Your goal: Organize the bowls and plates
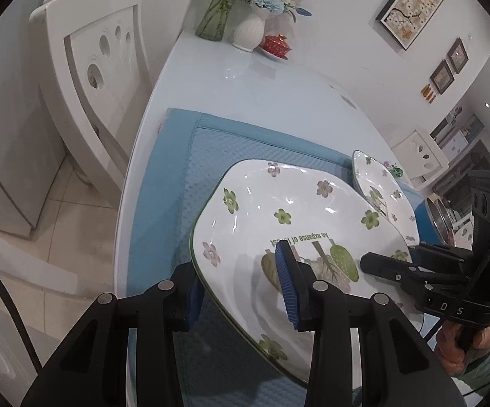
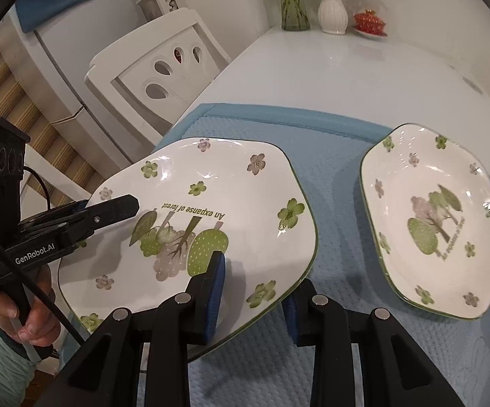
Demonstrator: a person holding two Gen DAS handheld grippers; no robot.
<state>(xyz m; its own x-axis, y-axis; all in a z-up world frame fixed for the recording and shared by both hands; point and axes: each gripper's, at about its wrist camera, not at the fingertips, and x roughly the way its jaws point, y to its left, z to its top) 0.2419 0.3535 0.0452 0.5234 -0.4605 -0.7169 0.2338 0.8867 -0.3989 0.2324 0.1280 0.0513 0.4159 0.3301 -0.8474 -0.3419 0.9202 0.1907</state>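
Large plate (image 2: 211, 210) between both grippers' jaws — second plate (image 2: 435, 224) apart

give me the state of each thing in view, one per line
large white floral ceramic plate: tilted, near edge off the mat, a gripper on each side
smaller white floral ceramic plate: flat on the mat, untouched
left gripper: straddling the large plate's rim, not visibly clamped
right gripper: straddling the opposite rim, not visibly clamped
blue quilted mat: spread flat on the white table
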